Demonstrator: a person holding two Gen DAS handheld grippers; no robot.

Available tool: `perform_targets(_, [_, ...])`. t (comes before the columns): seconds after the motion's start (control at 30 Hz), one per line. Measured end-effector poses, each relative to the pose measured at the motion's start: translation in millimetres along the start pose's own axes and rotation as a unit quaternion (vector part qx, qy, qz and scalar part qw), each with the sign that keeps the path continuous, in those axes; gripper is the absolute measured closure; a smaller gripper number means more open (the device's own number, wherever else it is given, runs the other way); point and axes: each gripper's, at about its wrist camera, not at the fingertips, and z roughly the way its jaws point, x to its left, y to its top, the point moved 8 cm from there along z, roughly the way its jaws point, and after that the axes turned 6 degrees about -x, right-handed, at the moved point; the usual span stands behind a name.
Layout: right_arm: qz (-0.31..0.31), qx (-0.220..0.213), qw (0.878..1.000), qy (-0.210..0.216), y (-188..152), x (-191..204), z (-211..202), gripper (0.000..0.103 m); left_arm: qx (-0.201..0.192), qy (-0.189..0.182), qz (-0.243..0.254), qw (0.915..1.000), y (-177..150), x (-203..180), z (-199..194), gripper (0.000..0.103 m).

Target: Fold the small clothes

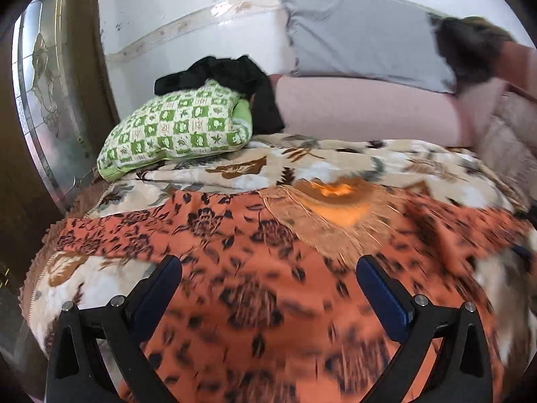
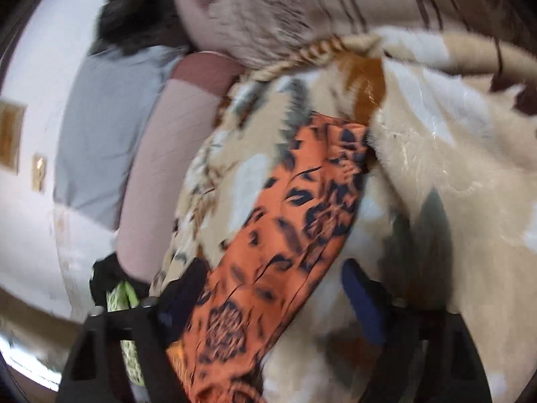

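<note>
An orange garment with dark flower print lies spread on a cream leaf-patterned blanket. A fringed tan-orange piece lies on its far part. My left gripper is open, its jaws wide apart just above the garment's near part. In the right wrist view the same orange garment runs as a strip across the blanket. My right gripper is open, with the strip passing between its jaws near the left finger.
A green checked pillow with black clothing on it lies at the far left of the bed. A pink cushion and a grey pillow stand against the white wall. A glass door is on the left.
</note>
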Motion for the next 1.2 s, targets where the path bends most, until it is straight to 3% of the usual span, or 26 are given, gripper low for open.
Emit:
perform_targets(0.1, [0.006, -0.010, 1.000, -0.020, 11, -9, 23, 0.047, 0.017, 0.006, -0.022, 0.9996, -3, 4, 36, 0.000])
perform_targets(0.13, [0.010, -0.008, 1.000, -0.025, 14, -14, 29, 0.067, 0.012, 0.012, -0.022, 0.9996, -6, 9, 42, 0.000])
perform_targets(0.17, [0.011, -0.007, 0.999, -0.035, 17, -18, 36, 0.081, 0.008, 0.019, -0.020, 0.9996, -9, 13, 45, 0.000])
perform_targets(0.23, [0.010, -0.020, 0.999, -0.049, 20, -23, 40, 0.092, 0.018, 0.029, -0.023, 0.9992, -12, 24, 55, 0.000])
perform_targets(0.27, [0.008, -0.025, 0.998, -0.051, 22, -23, 40, 0.096, 0.025, 0.036, -0.028, 0.9986, -13, 31, 59, 0.000])
perform_targets(0.37, [-0.012, -0.042, 0.998, -0.037, 24, -2, 32, 0.097, 0.023, 0.065, -0.057, 0.9960, -8, 69, 62, 0.000])
perform_targets(0.5, [-0.077, -0.037, 0.996, 0.029, 5, 79, 18, 0.097, 0.010, 0.117, -0.082, 0.9896, -1, 119, 62, 0.000])
perform_targets(0.63, [-0.128, -0.001, 0.985, 0.117, -52, 178, 11, 0.097, 0.027, 0.154, -0.117, 0.9808, -8, 166, 66, 0.000])
perform_targets(0.8, [-0.192, 0.067, 0.960, 0.191, -177, 273, 28, 0.097, 0.056, 0.193, -0.150, 0.9681, -21, 213, 76, 0.000])
perform_targets(1.0, [-0.269, 0.148, 0.936, 0.169, -332, 288, 81, 0.095, 0.065, 0.218, -0.188, 0.9555, -26, 257, 71, 0.000])
perform_targets(1.03, [-0.280, 0.168, 0.931, 0.164, -360, 283, 96, 0.088, 0.068, 0.222, -0.192, 0.9536, -27, 264, 71, 0.000])
perform_targets(1.07, [-0.286, 0.187, 0.926, 0.160, -379, 277, 106, 0.058, 0.070, 0.223, -0.196, 0.9523, -29, 268, 71, 0.000])
perform_targets(1.1, [-0.290, 0.203, 0.922, 0.157, -398, 272, 109, 0.036, 0.073, 0.221, -0.202, 0.9514, -30, 272, 73, 0.000])
perform_targets(1.13, [-0.289, 0.233, 0.915, 0.156, -418, 263, 117, 0.002, 0.077, 0.215, -0.209, 0.9510, -32, 274, 75, 0.000])
perform_targets(1.2, [-0.293, 0.263, 0.904, 0.165, -442, 252, 116, 0.000, 0.082, 0.208, -0.213, 0.9512, -33, 275, 77, 0.000])
